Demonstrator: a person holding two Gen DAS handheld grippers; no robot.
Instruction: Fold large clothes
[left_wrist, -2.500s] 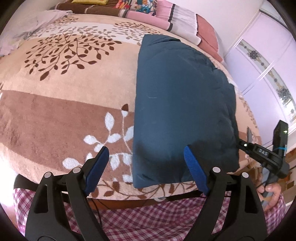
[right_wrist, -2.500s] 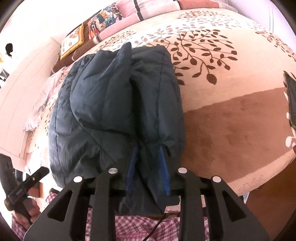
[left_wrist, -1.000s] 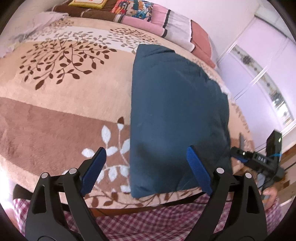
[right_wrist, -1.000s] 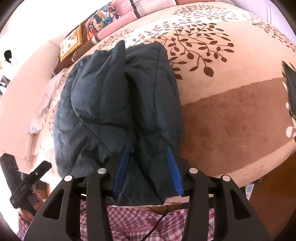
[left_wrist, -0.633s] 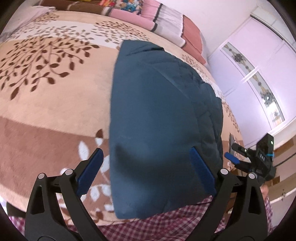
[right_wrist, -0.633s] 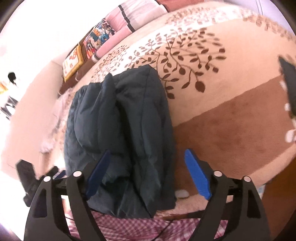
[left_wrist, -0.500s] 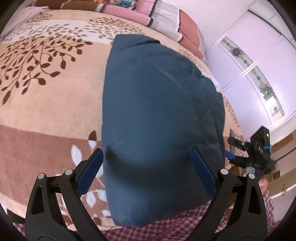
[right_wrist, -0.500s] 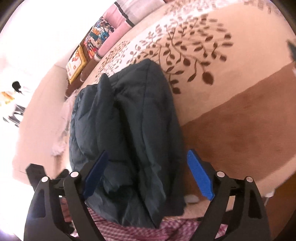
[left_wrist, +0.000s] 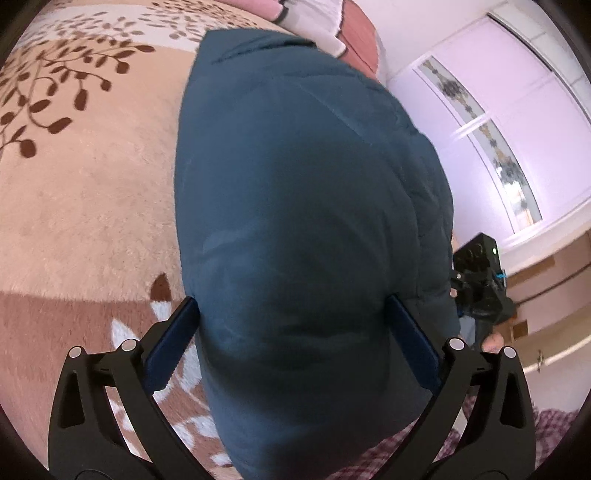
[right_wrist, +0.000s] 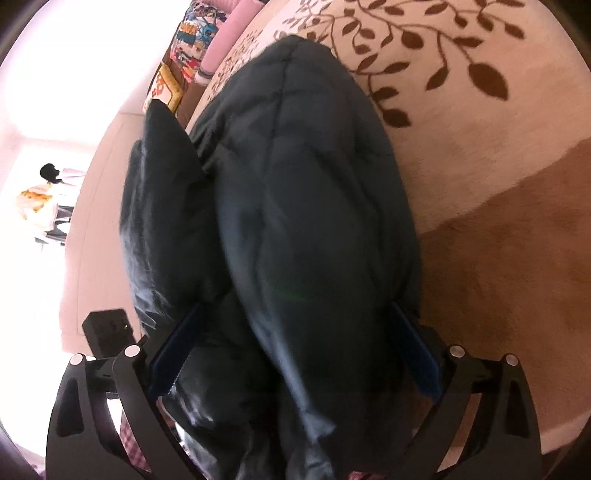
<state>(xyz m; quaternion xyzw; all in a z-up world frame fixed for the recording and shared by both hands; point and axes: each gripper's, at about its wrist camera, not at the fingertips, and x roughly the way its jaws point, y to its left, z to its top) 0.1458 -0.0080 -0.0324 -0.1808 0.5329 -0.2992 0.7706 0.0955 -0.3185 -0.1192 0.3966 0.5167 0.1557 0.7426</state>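
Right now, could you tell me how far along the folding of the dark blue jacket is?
Done: the jacket already lies as a long narrow bundle on the bed blanket, its sides apparently folded in. In hand: the left tool and right tool both stand wide open astride its near end, neither gripping. Left: probably closing on that end and folding it up toward the pillows.

My padded jacket (left_wrist: 306, 229) runs off the 6 o'clock edge in both views, blurred there and hiding my inner finger pads.

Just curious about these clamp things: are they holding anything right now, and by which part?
Nothing is clamped. Both the left gripper and right gripper are open, straddling the near end of the jacket.
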